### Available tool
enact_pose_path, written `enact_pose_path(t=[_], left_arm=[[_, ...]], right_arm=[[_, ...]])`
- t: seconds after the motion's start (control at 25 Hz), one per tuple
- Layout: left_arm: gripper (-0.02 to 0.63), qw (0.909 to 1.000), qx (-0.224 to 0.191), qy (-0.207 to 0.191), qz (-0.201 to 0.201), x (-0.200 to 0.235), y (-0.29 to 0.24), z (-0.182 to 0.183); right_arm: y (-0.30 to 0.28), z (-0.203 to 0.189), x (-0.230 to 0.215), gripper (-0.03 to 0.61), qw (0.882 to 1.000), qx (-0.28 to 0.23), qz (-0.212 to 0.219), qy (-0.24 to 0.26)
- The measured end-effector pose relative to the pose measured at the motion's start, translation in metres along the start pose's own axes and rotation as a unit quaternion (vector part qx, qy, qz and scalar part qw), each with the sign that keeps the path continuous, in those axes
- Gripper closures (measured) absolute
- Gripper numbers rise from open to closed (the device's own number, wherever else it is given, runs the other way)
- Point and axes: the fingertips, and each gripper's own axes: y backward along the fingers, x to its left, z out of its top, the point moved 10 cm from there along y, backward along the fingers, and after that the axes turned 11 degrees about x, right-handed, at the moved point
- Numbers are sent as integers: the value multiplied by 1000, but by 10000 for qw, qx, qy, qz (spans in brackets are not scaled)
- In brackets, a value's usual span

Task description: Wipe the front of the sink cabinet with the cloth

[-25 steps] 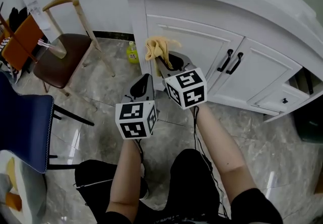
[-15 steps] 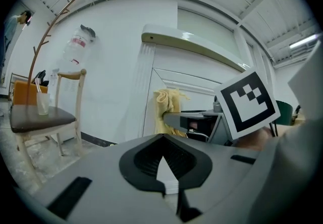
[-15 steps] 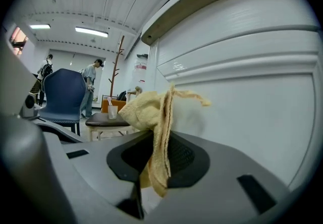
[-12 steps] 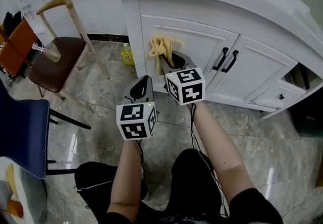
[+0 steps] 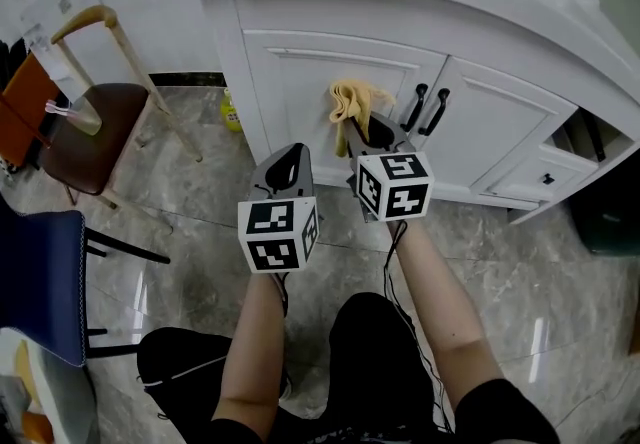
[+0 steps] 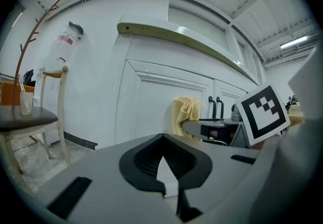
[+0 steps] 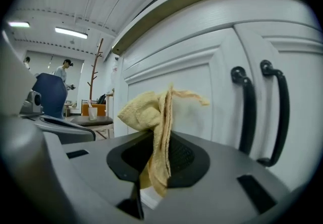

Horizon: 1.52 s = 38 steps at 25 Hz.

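Grey marble floor (image 5: 200,222), wooden chair (image 5: 100,122) at left. Left tongs (image 5: 288,157) are closed on nothing and held back, clear of the work. Right tongs (image 5: 358,137) clamp the yellow cloth (image 5: 350,100), bunched end facing the sink cabinet front (image 5: 300,97) just left of the black handles (image 5: 425,110), likely ready to wipe; contact unclear.

Before the sink cabinet (image 5: 300,92) door the cloth (image 5: 348,102), just left of the handles (image 5: 437,112), chair (image 5: 85,127) far left.
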Motion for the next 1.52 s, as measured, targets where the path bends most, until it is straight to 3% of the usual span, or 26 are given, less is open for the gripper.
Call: enact_pose_path(t=[0.32,0.56,0.68,0.8,1.0,1.28,1.52], left_arm=[[600,9995,181,47,-254,-22,-24,-24],[600,9992,284,76,-282,-19,-30,-25],[600,9996,227,39,-192,-13,-27,-20],[600,9998,192,95,-65,1,-24,-12],[600,9994,80,-86,320,33,-7,18],[600,9971,44,-12,765,80,34,52],[600,9948,154,-160,995,125,68,57]], right_arm=[[26,-23,-26,495,9976,-79,-695,-9],[26,-32,-27,495,9968,-55,-784,-140],[25,-32,-16,495,9984,-97,-542,-94],[16,-33,5,495,9999,-113,-23,49],[-8,-37,49,495,9976,3,563,405],[-51,-36,101,495,9942,258,951,423],[-80,-44,126,495,9938,445,944,382]])
